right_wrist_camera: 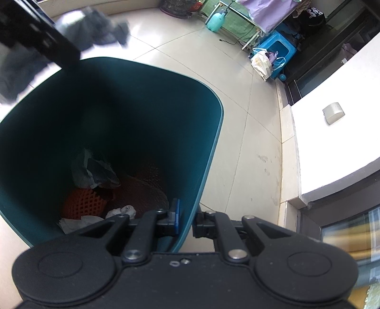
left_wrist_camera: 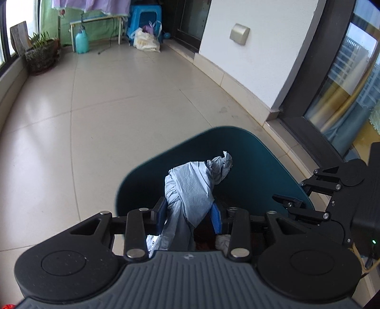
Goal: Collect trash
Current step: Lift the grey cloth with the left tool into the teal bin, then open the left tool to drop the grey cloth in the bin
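My left gripper [left_wrist_camera: 188, 215] is shut on a crumpled grey-blue rag [left_wrist_camera: 192, 187], which bulges up between its blue pads and hangs down below them, right over the mouth of the dark teal trash bin [left_wrist_camera: 256, 152]. In the right wrist view the same rag [right_wrist_camera: 92, 31] shows blurred at the top left, above the bin's far rim. My right gripper [right_wrist_camera: 186, 219] is shut on the teal bin's near wall [right_wrist_camera: 201, 166], one pad inside and one outside. Inside the bin lie an orange foam net [right_wrist_camera: 83, 205], crumpled white paper [right_wrist_camera: 123, 210] and a dark plastic bag [right_wrist_camera: 95, 171].
Pale tiled floor [left_wrist_camera: 95, 107] spreads around the bin. A white wall [left_wrist_camera: 256, 47] and a dark-framed glass door [left_wrist_camera: 332, 95] run along the right. At the far end stand a potted plant [left_wrist_camera: 41, 55], a teal bottle [left_wrist_camera: 82, 41], a blue stool [left_wrist_camera: 144, 17] and a white bag [left_wrist_camera: 146, 41].
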{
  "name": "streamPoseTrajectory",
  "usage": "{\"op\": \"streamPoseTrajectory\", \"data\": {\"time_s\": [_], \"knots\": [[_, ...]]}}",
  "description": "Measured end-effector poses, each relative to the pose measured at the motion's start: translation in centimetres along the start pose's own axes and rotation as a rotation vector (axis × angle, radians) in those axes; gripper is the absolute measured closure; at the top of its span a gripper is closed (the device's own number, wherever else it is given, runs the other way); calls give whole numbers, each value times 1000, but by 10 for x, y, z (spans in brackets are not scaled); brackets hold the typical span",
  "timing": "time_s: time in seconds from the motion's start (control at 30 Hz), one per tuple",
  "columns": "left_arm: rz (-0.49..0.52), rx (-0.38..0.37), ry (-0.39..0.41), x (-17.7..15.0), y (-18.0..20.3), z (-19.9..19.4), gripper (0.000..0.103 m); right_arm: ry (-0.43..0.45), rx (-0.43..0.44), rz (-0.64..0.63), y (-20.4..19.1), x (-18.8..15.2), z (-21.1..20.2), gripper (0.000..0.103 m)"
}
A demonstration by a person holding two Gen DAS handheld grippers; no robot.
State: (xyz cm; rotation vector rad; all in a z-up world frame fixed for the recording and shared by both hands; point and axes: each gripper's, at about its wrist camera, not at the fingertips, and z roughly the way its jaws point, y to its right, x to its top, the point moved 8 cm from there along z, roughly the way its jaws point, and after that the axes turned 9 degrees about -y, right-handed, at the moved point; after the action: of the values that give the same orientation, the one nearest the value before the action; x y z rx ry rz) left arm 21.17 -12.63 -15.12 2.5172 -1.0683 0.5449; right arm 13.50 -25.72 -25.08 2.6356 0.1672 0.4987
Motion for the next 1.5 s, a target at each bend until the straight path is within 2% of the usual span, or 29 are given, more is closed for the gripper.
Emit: {"op": "streamPoseTrajectory", "data": {"time_s": [0.23, 0.47, 0.77, 0.9, 0.97, 1.03, 1.07, 1.37, 1.5], "knots": [[0, -23, -110, -3, 22, 50, 66, 19, 2, -13, -2, 1, -5, 95], [-9, -4, -222, -9, 32, 105, 66, 36, -5, -24, -4, -1, -7, 95], [-32, 47, -264, -14, 35, 134, 65, 53, 7, -24, -6, -3, -13, 95], [-28, 63, -268, -19, 36, 137, 64, 54, 8, -27, -7, -4, -15, 95], [-22, 79, -259, -20, 36, 136, 58, 54, 9, -26, -8, -5, -16, 95], [-22, 72, -247, -15, 42, 138, 44, 54, 9, -25, -8, -5, -17, 95], [-22, 69, -238, -15, 42, 136, 43, 53, 8, -26, -8, -5, -17, 95], [-11, 33, -138, -18, 39, 91, 43, 46, 6, -17, -6, -1, -15, 95], [3, 45, -105, -22, 35, 72, 43, 41, 3, -10, -4, 0, -12, 95]]}}
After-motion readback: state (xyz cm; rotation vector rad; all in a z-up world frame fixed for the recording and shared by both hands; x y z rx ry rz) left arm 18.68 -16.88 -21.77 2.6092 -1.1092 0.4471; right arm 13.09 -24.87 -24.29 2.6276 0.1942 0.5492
